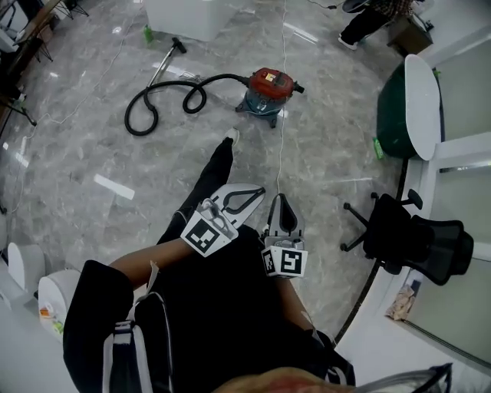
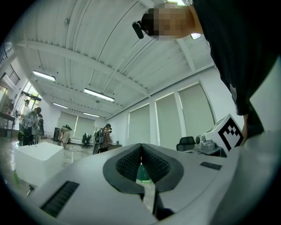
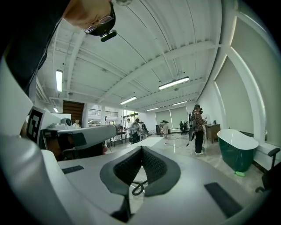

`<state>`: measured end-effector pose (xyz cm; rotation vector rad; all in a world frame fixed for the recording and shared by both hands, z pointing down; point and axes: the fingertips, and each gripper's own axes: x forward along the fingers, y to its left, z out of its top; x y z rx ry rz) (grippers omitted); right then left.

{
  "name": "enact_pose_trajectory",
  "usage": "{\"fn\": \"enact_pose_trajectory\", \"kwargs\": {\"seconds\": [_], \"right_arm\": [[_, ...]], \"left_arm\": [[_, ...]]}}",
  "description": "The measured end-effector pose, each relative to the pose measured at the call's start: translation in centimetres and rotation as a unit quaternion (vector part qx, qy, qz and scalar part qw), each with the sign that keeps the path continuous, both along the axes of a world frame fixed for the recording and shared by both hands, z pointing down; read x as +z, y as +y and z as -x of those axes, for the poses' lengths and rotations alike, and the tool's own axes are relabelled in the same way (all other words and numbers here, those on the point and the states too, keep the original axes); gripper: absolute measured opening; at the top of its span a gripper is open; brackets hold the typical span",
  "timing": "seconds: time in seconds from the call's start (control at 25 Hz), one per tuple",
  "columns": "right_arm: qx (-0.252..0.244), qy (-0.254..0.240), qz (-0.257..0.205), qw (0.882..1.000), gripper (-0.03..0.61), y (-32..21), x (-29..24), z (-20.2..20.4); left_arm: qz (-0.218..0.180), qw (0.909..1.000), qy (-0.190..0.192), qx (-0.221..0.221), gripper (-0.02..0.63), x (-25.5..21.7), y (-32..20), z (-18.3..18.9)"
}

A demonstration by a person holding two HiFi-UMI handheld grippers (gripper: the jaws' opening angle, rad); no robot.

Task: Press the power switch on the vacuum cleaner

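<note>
A red-topped vacuum cleaner (image 1: 268, 90) with a blue-grey drum stands on the marble floor far ahead, its black hose (image 1: 164, 98) looped to the left and ending in a metal wand (image 1: 164, 63). Both grippers are held close to my body, well short of it. My left gripper (image 1: 258, 191) is shut with nothing in it, tips touching (image 2: 141, 147). My right gripper (image 1: 281, 200) is also shut and empty (image 3: 142, 149). Through the gap below the right jaws a loop of the hose (image 3: 138, 188) shows.
A thin cable (image 1: 281, 130) runs across the floor from the vacuum towards me. A black office chair (image 1: 410, 238) stands at the right, a green tub (image 1: 397, 111) beyond it. White bins (image 1: 42, 288) are at the left. A person (image 1: 370, 19) stands far back.
</note>
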<state>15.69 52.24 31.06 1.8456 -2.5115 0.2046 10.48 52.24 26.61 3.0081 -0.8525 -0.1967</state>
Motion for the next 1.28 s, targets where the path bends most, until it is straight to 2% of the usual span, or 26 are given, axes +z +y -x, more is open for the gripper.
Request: {"fn": "enact_pose_trajectory", "kwargs": {"seconds": [0.08, 0.2, 0.44, 0.52, 0.64, 0.76, 0.92, 1.12, 1.24, 1.28], "right_arm": [[0.006, 0.003, -0.003, 1.0, 0.015, -1.0, -0.1, -0.3], [0.02, 0.013, -0.002, 1.0, 0.015, -2.8, 0.2, -1.1], [0.061, 0.013, 0.038, 0.997, 0.015, -9.9, 2.7, -3.8], [0.05, 0.031, 0.042, 0.997, 0.015, -13.3, 3.2, -3.3], [0.046, 0.05, 0.051, 0.996, 0.015, -19.5, 3.3, -2.9], [0.042, 0.045, 0.069, 0.996, 0.015, -25.3, 3.3, -2.2], [0.005, 0.053, 0.082, 0.995, 0.015, -32.7, 3.1, -0.4], [-0.012, 0.046, 0.098, 0.994, 0.015, -39.8, 3.7, 1.3], [-0.027, 0.043, 0.111, 0.992, 0.015, -42.4, 4.7, 2.8], [-0.036, 0.041, 0.111, 0.992, 0.015, -43.1, 4.8, 3.4]], "left_arm": [[-0.002, 0.9999, -0.006, 0.012, 0.018, 0.3, -1.1, -0.5], [0.015, 0.9997, -0.004, 0.017, 0.018, 1.2, -3.4, -1.1], [0.041, 0.9988, 0.013, 0.023, 0.018, 2.8, -10.7, -1.8], [0.062, 0.9975, 0.023, 0.024, 0.018, 3.9, -14.1, -2.0], [0.063, 0.9972, 0.04, 0.011, 0.018, 3.7, -21.0, -1.8], [0.055, 0.9974, 0.047, -0.006, 0.018, 2.7, -27.1, -0.6], [0.08, 0.9949, 0.052, -0.032, 0.018, 3.1, -33.5, 0.6], [0.078, 0.9951, 0.037, -0.048, 0.018, 3.6, -39.5, 2.2], [0.068, 0.9956, 0.045, -0.046, 0.018, 3.4, -41.7, 3.5], [0.082, 0.9942, 0.051, -0.047, 0.018, 3.6, -42.4, 3.9]]}}
